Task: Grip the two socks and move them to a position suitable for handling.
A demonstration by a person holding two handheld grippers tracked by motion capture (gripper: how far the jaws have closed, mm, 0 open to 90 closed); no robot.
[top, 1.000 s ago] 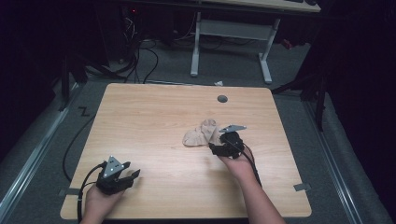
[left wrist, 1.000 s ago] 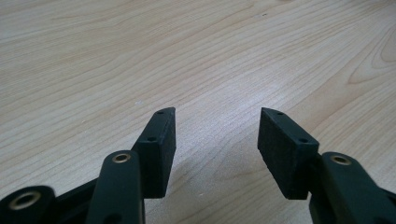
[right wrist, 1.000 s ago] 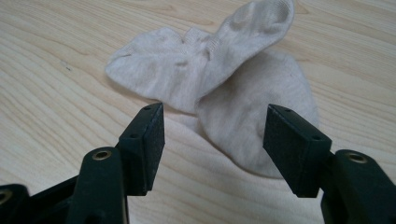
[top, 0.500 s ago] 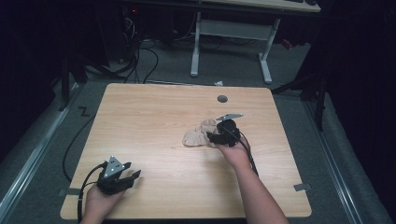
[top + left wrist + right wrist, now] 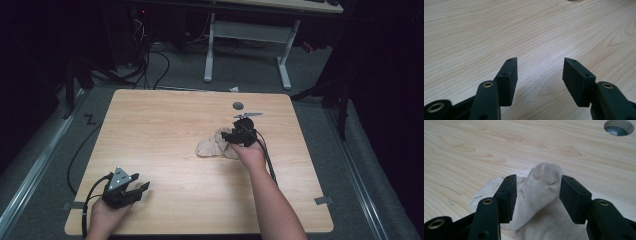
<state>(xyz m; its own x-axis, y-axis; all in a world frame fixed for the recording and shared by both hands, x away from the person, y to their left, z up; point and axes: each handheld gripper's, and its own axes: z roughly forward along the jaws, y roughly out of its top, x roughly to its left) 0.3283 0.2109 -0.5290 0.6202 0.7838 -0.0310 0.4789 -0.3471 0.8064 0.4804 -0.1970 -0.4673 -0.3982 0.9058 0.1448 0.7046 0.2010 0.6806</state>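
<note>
A raised fold of the cloth is straddled by the right gripper, jaws wide, likely for pinching; the left gripper is parked wide open, holding nothing.

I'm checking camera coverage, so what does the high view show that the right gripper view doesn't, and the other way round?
High view alone: the left gripper resting near the table's front left corner, both forearms, the floor cables and a white desk frame behind. Right gripper view alone: the weave of the beige cloth, a raised fold of it standing between the open jaws of the right gripper. Both share the cloth, the wood tabletop, the round hole in it and the right gripper.
</note>
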